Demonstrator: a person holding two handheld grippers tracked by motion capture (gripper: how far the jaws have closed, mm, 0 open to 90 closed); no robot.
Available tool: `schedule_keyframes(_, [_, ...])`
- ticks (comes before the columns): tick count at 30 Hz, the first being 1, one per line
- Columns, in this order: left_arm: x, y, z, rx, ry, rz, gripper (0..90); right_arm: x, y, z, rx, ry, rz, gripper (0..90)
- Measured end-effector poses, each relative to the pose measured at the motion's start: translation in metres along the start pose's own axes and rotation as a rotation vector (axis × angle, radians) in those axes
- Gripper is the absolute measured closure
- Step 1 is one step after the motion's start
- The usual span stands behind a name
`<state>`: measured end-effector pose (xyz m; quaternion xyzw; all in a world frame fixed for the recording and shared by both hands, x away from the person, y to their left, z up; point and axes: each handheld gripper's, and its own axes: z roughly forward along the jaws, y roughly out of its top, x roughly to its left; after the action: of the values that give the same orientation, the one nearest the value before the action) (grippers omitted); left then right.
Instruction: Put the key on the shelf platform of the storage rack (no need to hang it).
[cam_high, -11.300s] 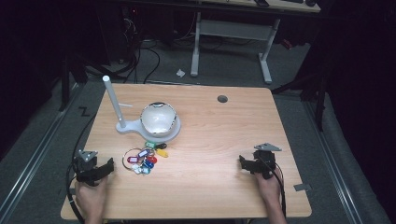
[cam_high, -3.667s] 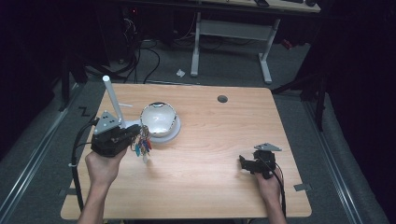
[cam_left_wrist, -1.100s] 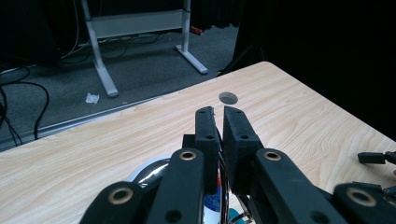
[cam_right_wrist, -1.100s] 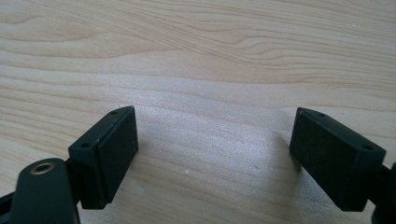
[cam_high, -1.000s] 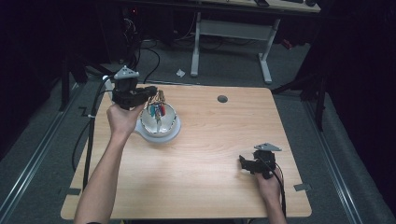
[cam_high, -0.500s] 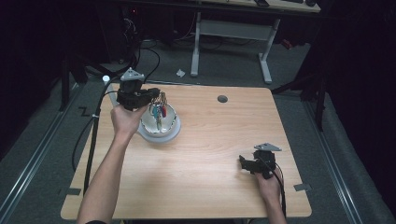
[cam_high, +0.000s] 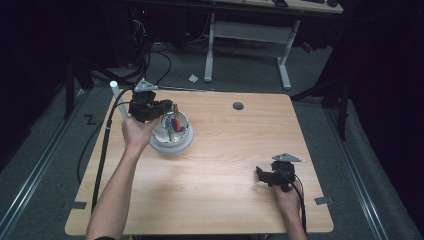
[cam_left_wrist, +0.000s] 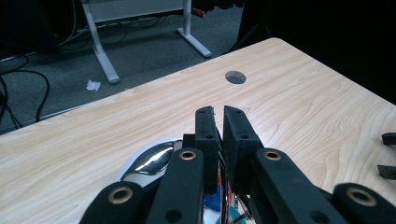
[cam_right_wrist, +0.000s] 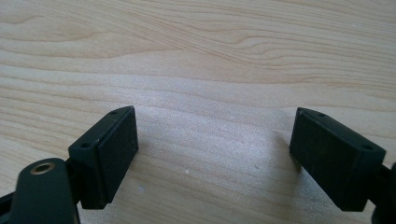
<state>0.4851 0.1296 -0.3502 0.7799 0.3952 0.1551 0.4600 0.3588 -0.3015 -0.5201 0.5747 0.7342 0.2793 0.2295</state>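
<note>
Coloured keys, bunched on a ring, are hanging from the left gripper and dipping into the white bowl at the table's far left, where earlier they were lying on the bare wood in front of that bowl. In the frames between, the left hand is lifting the bunch off the table, carrying it up past the white post and bringing it over the bowl; over the last second it is sinking a little lower into the bowl's mouth. In the left gripper view the two black jaws are standing almost together, clamped on the ring's thin wires, with a scrap of blue plastic and the bowl's shiny inside showing beneath them. The right gripper is staying where it was in every earlier frame, resting near the table's near right corner with its jaws spread wide over bare wood and nothing between them. Counted: one bunch of keys, one bowl, one post, two grippers, one round cable hole in the wooden table.
</note>
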Motion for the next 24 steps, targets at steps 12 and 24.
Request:
schedule_keyframes(12, [0.003, -0.015, 0.011, 0.021, 0.012, -0.007, 85.2, 0.000, 0.000, 0.000, 0.000, 0.000, 0.000, 15.5])
schedule_keyframes(24, [0.004, -0.024, 0.023, 0.059, 0.022, 0.003, 85.2, 0.000, 0.000, 0.000, 0.000, 0.000, 0.000, 15.5])
